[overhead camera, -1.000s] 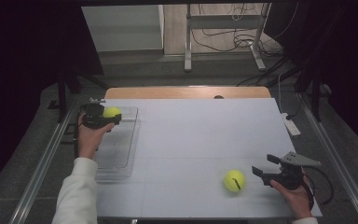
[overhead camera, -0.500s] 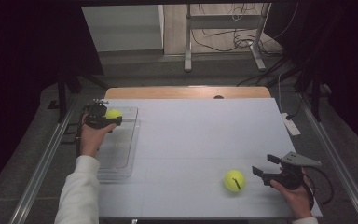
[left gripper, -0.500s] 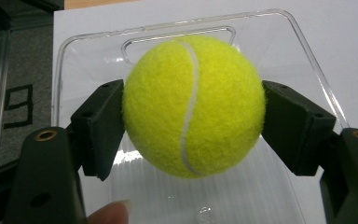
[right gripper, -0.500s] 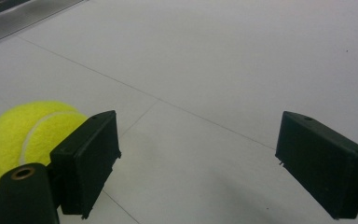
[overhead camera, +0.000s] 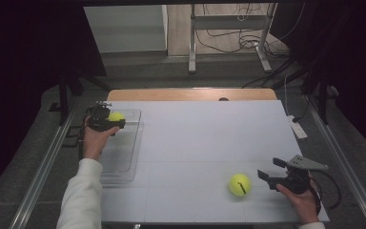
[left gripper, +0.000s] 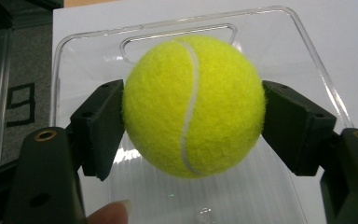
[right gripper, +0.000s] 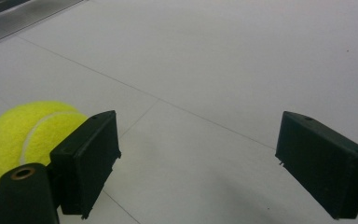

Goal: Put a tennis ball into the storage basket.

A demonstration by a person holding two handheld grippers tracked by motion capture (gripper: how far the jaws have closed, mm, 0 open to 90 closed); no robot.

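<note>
left hand-held gripper [left gripper: 193, 140] clamping tennis ball [left gripper: 194, 106], over clear tray [left gripper: 279, 28]

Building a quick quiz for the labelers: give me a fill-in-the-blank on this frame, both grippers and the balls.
1. The left gripper holds a tennis ball over a clear plastic ____.
2. The right gripper has its fingers ____, with nothing between them.
3. The second ball lies on the white ____, beside the right gripper.
4. Both balls are ____ in colour.

Missing words: tray; open; table; yellow
</note>
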